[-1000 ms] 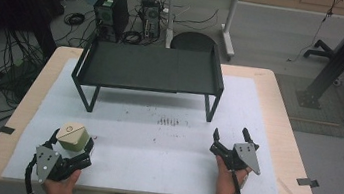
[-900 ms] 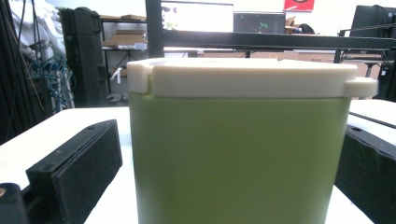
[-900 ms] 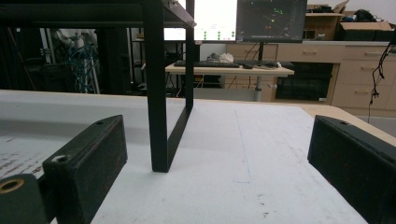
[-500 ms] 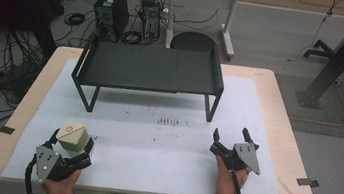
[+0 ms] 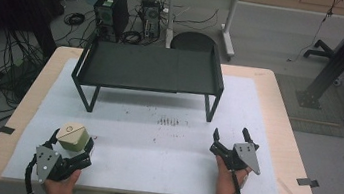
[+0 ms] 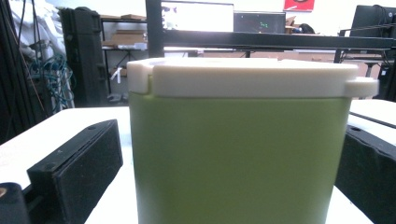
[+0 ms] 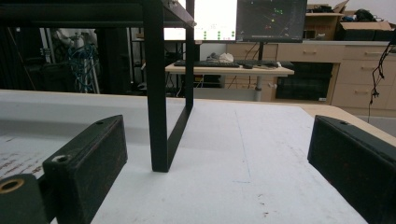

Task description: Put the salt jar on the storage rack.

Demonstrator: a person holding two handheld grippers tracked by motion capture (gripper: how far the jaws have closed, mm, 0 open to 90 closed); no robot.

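**Q:** Which step are you logging right now?

**A:** I am lining up the grasp. Nearest to me, my left gripper (image 5: 74,147) is sitting at the near left corner of the table (image 5: 278,116), jaws spread, with the green container (image 6: 238,154) standing upright between them. In the left gripper view the black pads (image 6: 77,172) are flanking its walls with a gap showing on the left side (the right side I cannot judge for contact). The white lid (image 6: 247,77) is seated on top. So: bracketed, not yet clamped, by my reading.

**Q:** And your other hand?

**A:** My right gripper (image 5: 231,137) is resting at the near right of the white sheet (image 5: 154,140), jaws wide apart and holding nothing. It is looking along the sheet at one leg of the black shelf (image 7: 158,93).

**Q:** What is the next move calling for?

**A:** Closing the left jaws squarely on the container's flat sides, low enough that the lid rim is not taking the squeeze. Farther off, the shelf (image 5: 148,68) is standing across the far half of the table, its top bare (a likely destination, though that is my guess). Any lift would need to clear its raised edge.
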